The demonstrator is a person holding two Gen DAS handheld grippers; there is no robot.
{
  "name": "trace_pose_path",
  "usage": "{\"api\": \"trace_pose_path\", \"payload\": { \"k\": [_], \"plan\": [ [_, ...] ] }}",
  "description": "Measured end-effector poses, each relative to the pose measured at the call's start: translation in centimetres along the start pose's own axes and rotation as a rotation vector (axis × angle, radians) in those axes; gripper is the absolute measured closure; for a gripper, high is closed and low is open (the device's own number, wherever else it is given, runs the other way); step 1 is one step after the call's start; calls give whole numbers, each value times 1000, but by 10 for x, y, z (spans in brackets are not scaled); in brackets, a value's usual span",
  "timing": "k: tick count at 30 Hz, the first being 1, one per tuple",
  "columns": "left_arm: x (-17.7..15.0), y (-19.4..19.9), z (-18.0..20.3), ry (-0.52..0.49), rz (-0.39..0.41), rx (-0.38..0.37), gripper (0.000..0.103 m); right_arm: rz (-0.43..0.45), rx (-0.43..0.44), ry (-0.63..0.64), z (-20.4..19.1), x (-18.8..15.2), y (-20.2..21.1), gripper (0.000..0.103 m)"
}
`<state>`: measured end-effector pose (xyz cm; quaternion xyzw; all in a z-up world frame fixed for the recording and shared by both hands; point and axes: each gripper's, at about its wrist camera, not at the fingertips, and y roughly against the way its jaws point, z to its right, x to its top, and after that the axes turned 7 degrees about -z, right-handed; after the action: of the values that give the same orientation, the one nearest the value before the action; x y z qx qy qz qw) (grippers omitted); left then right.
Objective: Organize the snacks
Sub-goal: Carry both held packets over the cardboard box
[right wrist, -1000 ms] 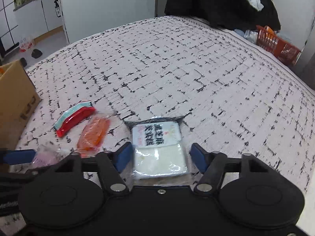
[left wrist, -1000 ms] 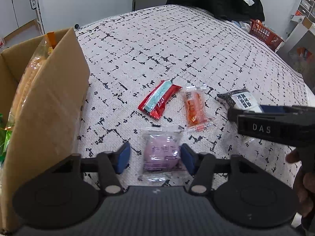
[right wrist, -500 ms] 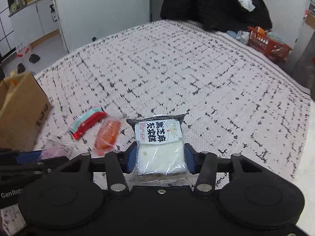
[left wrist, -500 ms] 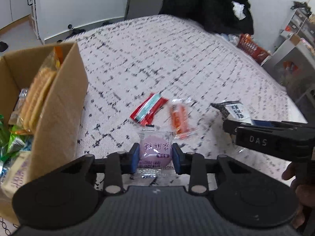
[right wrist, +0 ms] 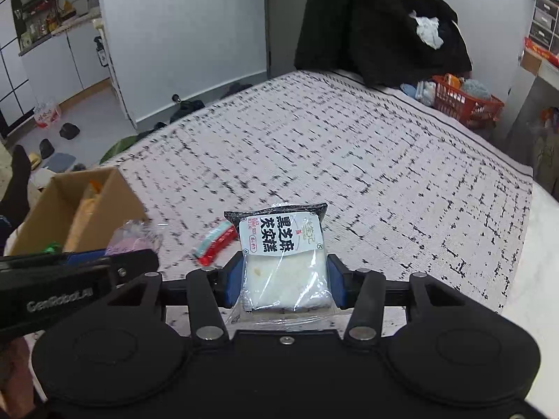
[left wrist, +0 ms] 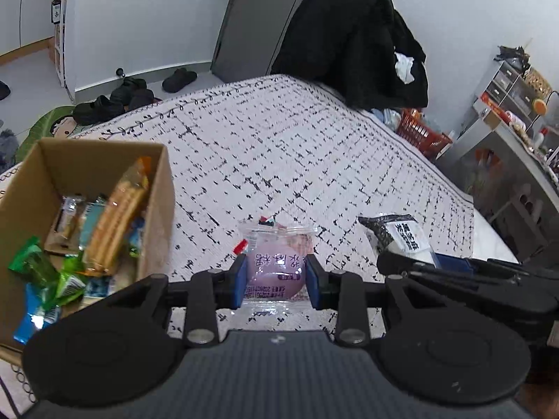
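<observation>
The red packet (right wrist: 216, 243) on the bed (right wrist: 349, 160) is blurred in the right wrist view and all but hidden behind the purple snack (left wrist: 273, 269) in the left wrist view, where only red slivers show at the wrapper's edges. The cardboard box (left wrist: 155, 209) is cut off at the left frame edge in both views; its contents are a jumble of green, blue and orange wrappers (left wrist: 104, 230) whose printing cannot be read. The left claw (left wrist: 275, 281) is pinching the purple snack, a round purple piece in a clear wrapper, with both blue pads pressed on its sides; the wrapper bears purple characters seen upside down and a line of small print too fine to read. The right claw (right wrist: 284, 281) is pinching the white cake packet (right wrist: 284, 262), a pale block in clear film under a black-topped label with large black Chinese characters. Both snacks are held clear above the bed, the box lying to the left of them. The left claw's body shows "GenRobot.AI" lettering (right wrist: 59, 302) in the right wrist view. Both claws point obliquely downward, side by side. A sliver of a hand (right wrist: 15, 380) is visible at the lower left edge of the right wrist view.
</observation>
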<state>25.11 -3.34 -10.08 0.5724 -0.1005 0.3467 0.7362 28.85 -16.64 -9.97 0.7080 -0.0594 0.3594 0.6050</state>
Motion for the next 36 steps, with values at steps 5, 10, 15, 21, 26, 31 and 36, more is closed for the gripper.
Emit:
{"api": "trace_pose_path", "payload": {
  "k": [5, 10, 15, 21, 26, 31, 36],
  "plan": [
    [3, 19, -4, -8, 25, -13, 70, 36, -2, 24, -21, 3, 19, 56],
    [4, 39, -15, 0, 52, -15, 70, 60, 17, 26, -34, 7, 31, 56],
    [4, 56, -29, 15, 77, -1, 70, 79, 29, 42, -50, 9, 38, 56],
    [5, 71, -47, 44, 94, 16, 70, 95, 45, 57, -67, 10, 45, 56],
    [4, 77, -62, 74, 99, 32, 70, 107, 56, 63, -79, 12, 48, 56],
    [1, 81, -78, 102, 97, 45, 70, 106, 65, 71, -91, 15, 47, 56],
    [-1, 81, -98, 139, 84, 60, 70, 104, 80, 79, -105, 16, 44, 56]
  ]
}}
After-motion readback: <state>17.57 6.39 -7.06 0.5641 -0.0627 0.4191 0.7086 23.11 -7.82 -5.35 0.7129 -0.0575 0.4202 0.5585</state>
